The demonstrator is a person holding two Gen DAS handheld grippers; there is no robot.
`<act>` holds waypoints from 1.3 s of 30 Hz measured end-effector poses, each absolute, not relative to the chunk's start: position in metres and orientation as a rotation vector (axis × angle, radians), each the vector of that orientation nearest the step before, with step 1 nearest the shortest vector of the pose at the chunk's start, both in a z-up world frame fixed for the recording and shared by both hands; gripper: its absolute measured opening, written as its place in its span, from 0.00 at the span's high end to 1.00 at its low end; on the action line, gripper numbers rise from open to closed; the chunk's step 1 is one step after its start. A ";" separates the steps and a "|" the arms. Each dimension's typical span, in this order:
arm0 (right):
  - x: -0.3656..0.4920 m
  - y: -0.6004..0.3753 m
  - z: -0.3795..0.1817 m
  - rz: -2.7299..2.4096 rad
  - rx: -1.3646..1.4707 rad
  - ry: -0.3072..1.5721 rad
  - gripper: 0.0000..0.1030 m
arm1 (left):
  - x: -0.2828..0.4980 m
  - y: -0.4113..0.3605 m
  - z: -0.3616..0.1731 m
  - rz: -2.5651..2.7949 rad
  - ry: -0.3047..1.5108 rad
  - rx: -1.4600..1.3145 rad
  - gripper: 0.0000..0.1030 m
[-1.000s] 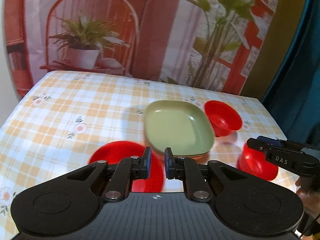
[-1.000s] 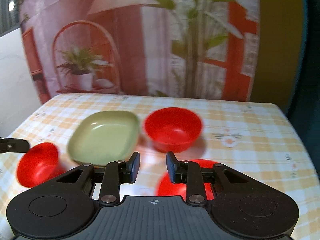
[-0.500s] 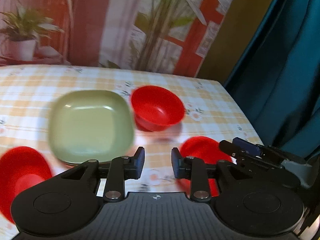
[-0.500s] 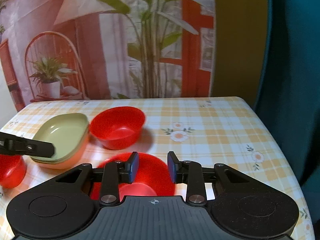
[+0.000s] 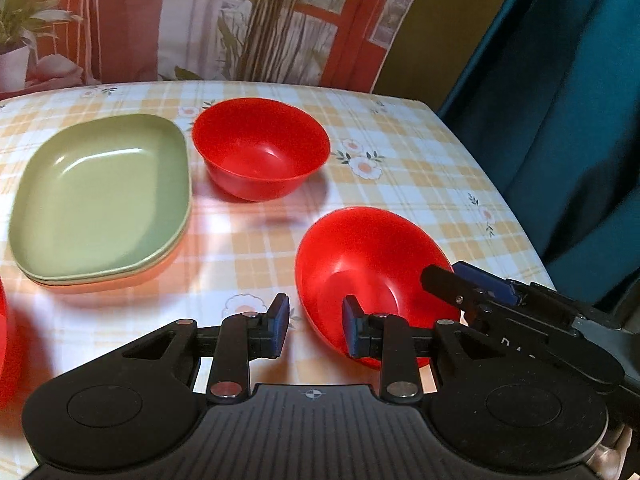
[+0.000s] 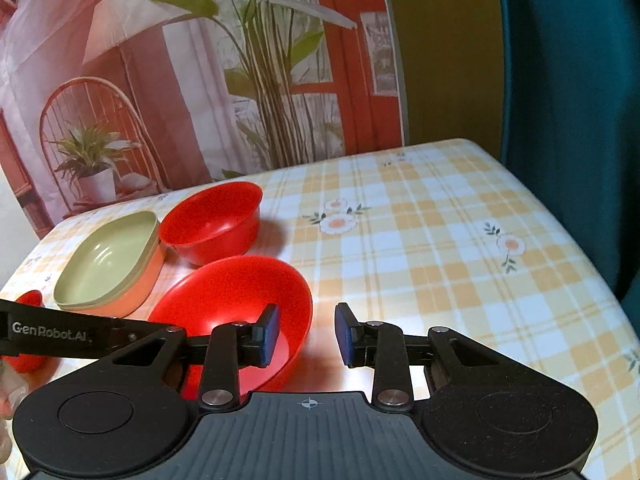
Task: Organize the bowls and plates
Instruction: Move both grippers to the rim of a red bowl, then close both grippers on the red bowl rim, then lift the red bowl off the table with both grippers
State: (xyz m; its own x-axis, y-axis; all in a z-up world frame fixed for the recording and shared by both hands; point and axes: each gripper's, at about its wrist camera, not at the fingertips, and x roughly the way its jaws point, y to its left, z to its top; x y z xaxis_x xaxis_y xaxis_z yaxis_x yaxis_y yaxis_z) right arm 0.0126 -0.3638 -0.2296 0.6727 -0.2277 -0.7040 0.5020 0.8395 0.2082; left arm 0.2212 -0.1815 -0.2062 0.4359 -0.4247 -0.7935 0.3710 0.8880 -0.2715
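My left gripper (image 5: 312,326) and right gripper (image 6: 307,334) both hang with jaws released astride opposite rims of the near red bowl (image 5: 372,268) by the worktop's (image 6: 460,248) right edge, the far red bowl (image 5: 261,152) and stacked green plates (image 5: 102,196) beyond.

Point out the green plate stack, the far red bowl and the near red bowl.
Green square plastic plate stack (image 5: 104,196): left wrist view, inside floor of the top plate.
Far red plastic bowl (image 5: 260,148): left wrist view, inner wall.
Near red plastic bowl (image 6: 228,296): right wrist view, inner floor.
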 end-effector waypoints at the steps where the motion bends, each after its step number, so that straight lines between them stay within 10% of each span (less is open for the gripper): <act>1: 0.012 -0.364 -0.230 -0.423 0.411 0.724 0.73 | 0.223 -0.182 -0.206 -0.497 1.005 -0.056 0.71; 6: 0.012 -0.364 -0.230 -0.414 0.416 0.728 0.80 | 0.220 -0.184 -0.207 -0.508 1.005 -0.048 0.84; 39: 0.067 -0.287 -0.180 -0.262 0.290 0.725 0.85 | 0.197 -0.100 -0.169 -0.388 0.910 -0.179 0.84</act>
State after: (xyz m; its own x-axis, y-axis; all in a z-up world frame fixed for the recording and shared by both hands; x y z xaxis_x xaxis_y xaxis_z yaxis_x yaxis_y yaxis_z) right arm 0.0666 -0.2871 -0.1800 0.7190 -0.1337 -0.6820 0.3326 0.9279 0.1687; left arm 0.1970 -0.0995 -0.1687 0.5504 -0.4007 -0.7324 0.2507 0.9161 -0.3128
